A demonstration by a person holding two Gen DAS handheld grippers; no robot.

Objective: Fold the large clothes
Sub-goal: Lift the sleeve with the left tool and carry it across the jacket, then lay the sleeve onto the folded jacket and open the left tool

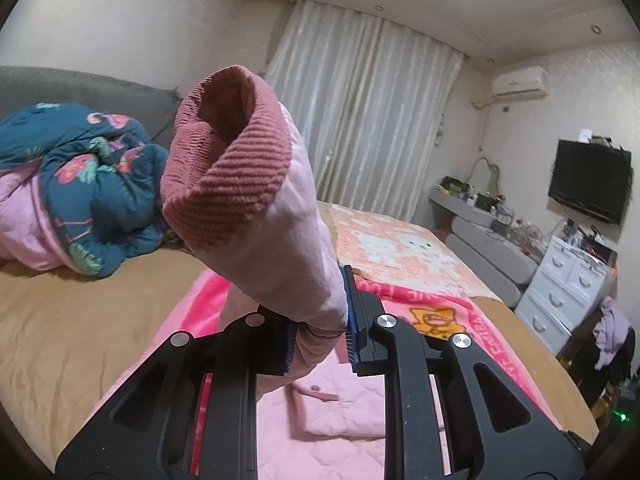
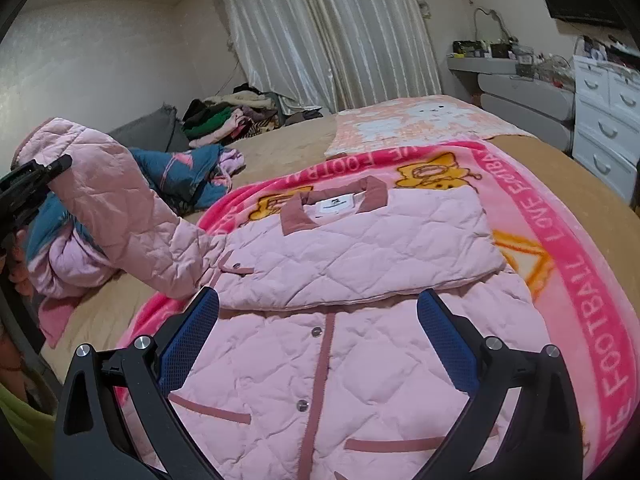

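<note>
A pink quilted jacket [image 2: 344,264] with dusty-rose collar and trim lies front up on a pink cartoon blanket [image 2: 592,280] on the bed. One sleeve is folded across its chest. My left gripper [image 1: 320,328] is shut on the other sleeve [image 1: 280,240], held up in the air with its ribbed rose cuff [image 1: 224,168] facing the camera. The right wrist view shows that sleeve [image 2: 120,208] raised at the left with the left gripper [image 2: 28,188] on it. My right gripper [image 2: 316,332] is open and empty, just above the jacket's lower front.
A bundled blue floral quilt [image 1: 80,184] lies on the tan bed sheet [image 1: 60,320] to the left. A pile of clothes [image 2: 236,116] sits by the curtain. A white dresser [image 2: 608,120] and a cluttered grey vanity [image 1: 480,216] stand right of the bed.
</note>
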